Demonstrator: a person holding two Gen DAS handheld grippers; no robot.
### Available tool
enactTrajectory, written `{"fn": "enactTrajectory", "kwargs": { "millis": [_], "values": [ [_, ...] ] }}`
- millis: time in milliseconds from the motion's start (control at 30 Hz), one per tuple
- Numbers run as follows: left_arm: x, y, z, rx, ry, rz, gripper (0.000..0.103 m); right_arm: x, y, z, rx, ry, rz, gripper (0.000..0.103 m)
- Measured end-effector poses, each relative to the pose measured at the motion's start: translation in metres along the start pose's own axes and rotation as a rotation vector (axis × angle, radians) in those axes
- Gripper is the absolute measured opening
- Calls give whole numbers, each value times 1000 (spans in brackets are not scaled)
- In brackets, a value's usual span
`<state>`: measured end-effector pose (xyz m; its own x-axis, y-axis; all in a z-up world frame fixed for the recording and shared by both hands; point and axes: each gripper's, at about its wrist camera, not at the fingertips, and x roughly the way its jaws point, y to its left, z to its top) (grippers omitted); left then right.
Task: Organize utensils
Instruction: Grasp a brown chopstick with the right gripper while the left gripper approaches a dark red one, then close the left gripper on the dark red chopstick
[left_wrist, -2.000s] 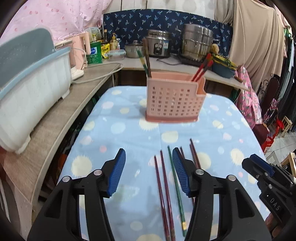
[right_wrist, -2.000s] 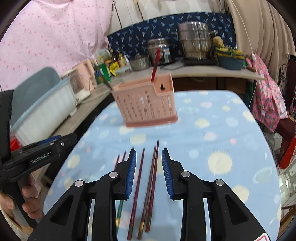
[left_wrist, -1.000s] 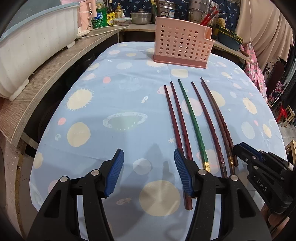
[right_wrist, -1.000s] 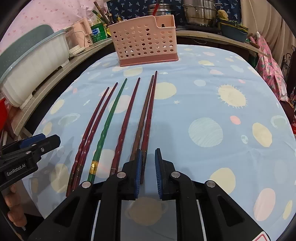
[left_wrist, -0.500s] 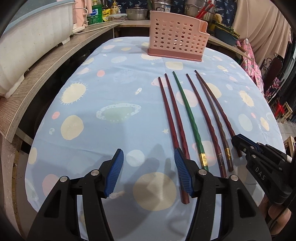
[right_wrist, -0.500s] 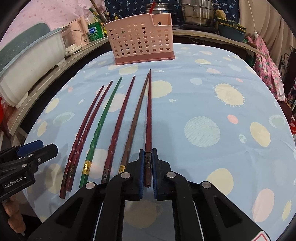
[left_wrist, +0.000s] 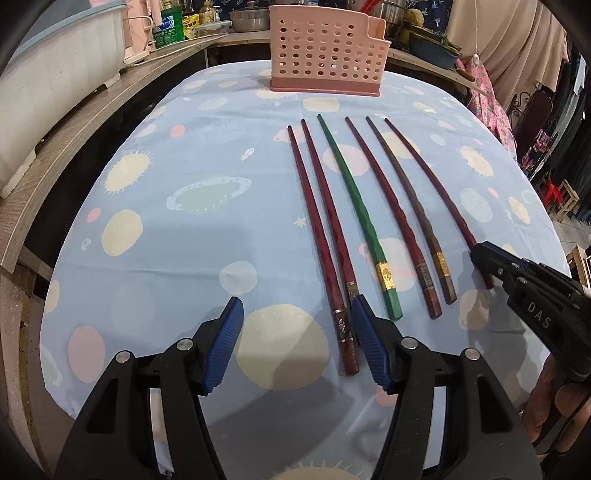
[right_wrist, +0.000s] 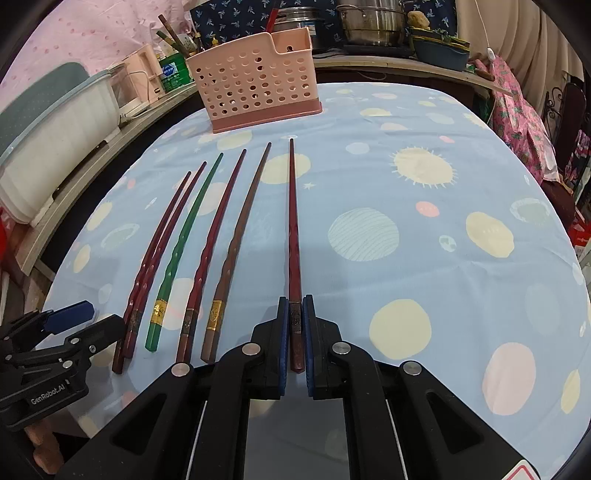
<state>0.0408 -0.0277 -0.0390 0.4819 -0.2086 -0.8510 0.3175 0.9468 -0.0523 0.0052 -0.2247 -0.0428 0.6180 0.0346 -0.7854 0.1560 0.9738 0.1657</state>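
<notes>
On the bench (right_wrist: 424, 258), under a blue planet-print cloth, six chopsticks lie fanned below a pink perforated caddy (right_wrist: 255, 79). Right hand-held gripper (right_wrist: 294, 325): pads clamped on the thick end of the rightmost dark-red chopstick (right_wrist: 293, 229). Left hand-held gripper (left_wrist: 295, 339): jaws apart and opening, nothing between them, its right pad touching the ends of the leftmost red pair (left_wrist: 321, 229). Green chopstick (left_wrist: 354, 206) lies third from left.

- I see six chopsticks flat on the bench, fanned, tips toward the holder: four dark red, one green chopstick (left_wrist: 360, 206), one brown chopstick (left_wrist: 410, 195).
- Rightmost red chopstick (right_wrist: 293, 236) clamped at its butt end.
- Pink perforated holder (right_wrist: 255, 83) upright at far end, well apart.
</notes>
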Motion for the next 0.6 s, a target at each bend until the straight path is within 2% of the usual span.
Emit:
{"fn": "enactTrajectory", "kwargs": {
  "millis": [400,600],
  "values": [
    [7,1,-3,5,-10,39,58,-1,0,-1,0,0,0,7],
    [7,8,0,-5,-25,53,44,-1,0,-2,-2,-1,-1,7]
  ]
}}
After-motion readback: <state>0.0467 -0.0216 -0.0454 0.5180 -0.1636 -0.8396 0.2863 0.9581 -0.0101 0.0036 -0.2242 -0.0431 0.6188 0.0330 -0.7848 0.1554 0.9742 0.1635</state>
